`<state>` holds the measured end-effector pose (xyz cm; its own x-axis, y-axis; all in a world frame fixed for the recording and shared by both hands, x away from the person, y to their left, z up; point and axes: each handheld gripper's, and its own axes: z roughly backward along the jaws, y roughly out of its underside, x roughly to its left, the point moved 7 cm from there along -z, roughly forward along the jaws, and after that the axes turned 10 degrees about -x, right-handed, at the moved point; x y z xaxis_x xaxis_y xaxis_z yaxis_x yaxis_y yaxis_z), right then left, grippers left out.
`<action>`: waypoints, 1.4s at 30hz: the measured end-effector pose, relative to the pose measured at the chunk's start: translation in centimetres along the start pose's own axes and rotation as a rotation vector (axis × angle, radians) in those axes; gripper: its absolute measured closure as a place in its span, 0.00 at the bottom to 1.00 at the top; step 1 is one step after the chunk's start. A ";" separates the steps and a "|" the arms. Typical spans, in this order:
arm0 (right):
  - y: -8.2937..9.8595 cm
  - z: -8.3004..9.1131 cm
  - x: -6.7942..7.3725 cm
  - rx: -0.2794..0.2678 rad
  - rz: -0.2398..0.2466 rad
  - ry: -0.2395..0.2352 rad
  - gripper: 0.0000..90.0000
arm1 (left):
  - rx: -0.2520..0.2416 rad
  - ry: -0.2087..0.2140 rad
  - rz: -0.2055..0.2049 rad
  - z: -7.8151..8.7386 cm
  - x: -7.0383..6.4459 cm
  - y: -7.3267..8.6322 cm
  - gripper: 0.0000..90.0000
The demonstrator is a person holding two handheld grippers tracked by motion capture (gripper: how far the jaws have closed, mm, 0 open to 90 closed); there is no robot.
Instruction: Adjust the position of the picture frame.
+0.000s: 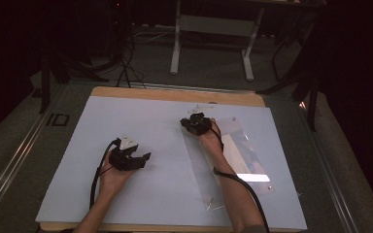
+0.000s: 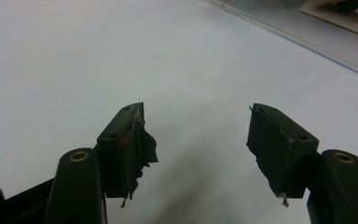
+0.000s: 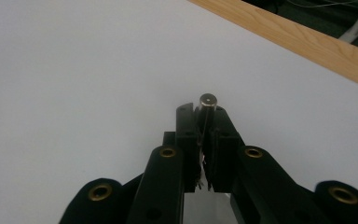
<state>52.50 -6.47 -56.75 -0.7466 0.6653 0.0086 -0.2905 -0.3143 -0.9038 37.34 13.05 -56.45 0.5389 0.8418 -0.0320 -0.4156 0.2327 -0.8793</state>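
Two black grippers work over the white-topped wooden desk (image 1: 141, 213). Out toward the far edge, the right gripper (image 3: 204, 112) has its jaws pressed together on a small silvery metal cylinder (image 3: 207, 101), held just above the white surface beside a clear plastic bag (image 1: 233, 155). Well apart, the left gripper (image 2: 197, 140) hangs over bare desk, jaws spread wide and holding nothing.

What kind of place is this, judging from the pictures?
Probably a lab or workshop for recording: a white board on a wooden table, dark tripod legs and cables on the floor, a grey metal-framed bench behind.
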 end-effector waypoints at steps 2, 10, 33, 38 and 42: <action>-0.1 0.0 0.0 0.005 0.004 0.022 0.95 | 0.000 0.002 0.002 0.0 0.0 0.0 0.41; -1.0 0.5 -2.1 0.004 -0.019 0.096 0.95 | -0.001 0.025 0.002 0.1 -0.5 0.0 0.41; -0.3 0.2 -5.6 0.036 -0.095 0.166 0.95 | -0.033 0.402 -0.112 -1.4 -13.6 -0.5 0.45; -0.3 0.2 -5.6 0.052 -0.089 0.165 0.95 | -0.052 0.518 -0.129 -2.1 -16.9 -0.3 0.49; -0.4 0.2 -5.6 0.055 -0.091 0.162 0.95 | -0.026 0.554 -0.148 -2.9 -18.4 0.4 0.52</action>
<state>56.65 -10.21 -56.38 -0.6108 0.7917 0.0156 -0.3875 -0.2817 -0.8778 29.34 -3.72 -57.61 0.8966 0.4181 -0.1458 -0.2922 0.3111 -0.9043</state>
